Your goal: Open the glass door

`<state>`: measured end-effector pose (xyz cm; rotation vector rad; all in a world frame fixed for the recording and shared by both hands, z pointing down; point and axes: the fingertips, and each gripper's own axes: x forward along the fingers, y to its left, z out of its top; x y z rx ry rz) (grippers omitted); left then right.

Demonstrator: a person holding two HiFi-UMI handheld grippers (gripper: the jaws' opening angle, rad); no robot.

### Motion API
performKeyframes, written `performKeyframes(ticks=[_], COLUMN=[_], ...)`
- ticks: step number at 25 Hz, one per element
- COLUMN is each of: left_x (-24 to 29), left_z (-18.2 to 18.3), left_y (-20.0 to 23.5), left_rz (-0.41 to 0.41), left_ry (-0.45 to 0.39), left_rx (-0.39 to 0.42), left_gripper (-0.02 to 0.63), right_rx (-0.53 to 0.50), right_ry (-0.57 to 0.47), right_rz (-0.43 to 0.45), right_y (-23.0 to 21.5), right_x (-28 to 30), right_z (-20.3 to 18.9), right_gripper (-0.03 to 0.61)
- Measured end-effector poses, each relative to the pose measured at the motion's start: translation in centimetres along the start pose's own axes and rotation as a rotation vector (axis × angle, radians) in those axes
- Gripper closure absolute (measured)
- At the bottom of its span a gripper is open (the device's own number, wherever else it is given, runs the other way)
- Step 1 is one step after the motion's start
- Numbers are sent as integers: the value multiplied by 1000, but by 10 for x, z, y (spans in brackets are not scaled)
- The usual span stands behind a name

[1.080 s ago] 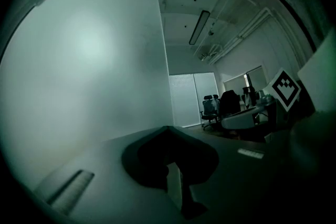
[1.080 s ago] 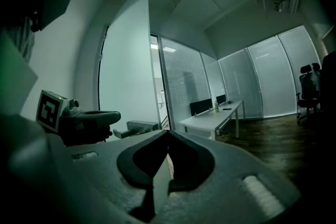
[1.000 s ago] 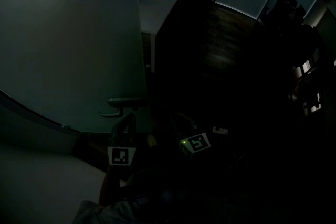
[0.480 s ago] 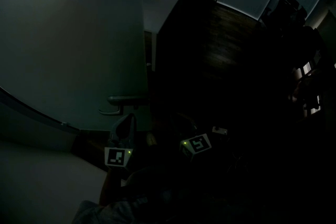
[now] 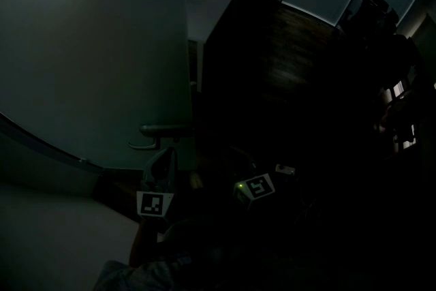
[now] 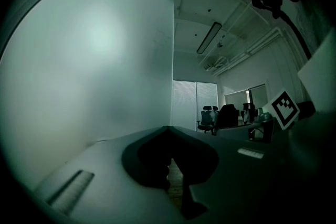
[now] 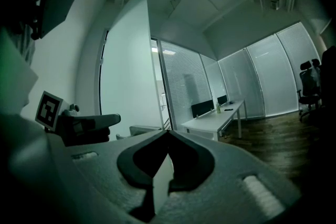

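In the dim head view, the frosted glass door (image 5: 95,44) fills the left, with its handle (image 5: 162,131) at its near right edge. The left hand-held gripper (image 5: 163,163) is just on the near side of the handle, and the right hand-held gripper (image 5: 240,167) is to its right. A white desk (image 5: 211,0) stands far off.

In the left gripper view, the jaws are closed on nothing, with the door panel at the left.

In the right gripper view, the jaws are closed and empty, and the door's edge is ahead.
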<state>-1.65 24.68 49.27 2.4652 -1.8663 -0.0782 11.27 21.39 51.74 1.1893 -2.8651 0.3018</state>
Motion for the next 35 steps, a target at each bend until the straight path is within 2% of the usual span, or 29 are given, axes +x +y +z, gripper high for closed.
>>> performKeyframes(ticks=[35], left_x=[-2], left_z=[1], left_y=[1], left_rz=[13], left_ry=[2], left_rx=[22], left_gripper=[611], right_rx=[4], right_ry=[3], right_rz=[11], right_y=[0], right_x=[-1], right_z=[1], right_gripper=[577])
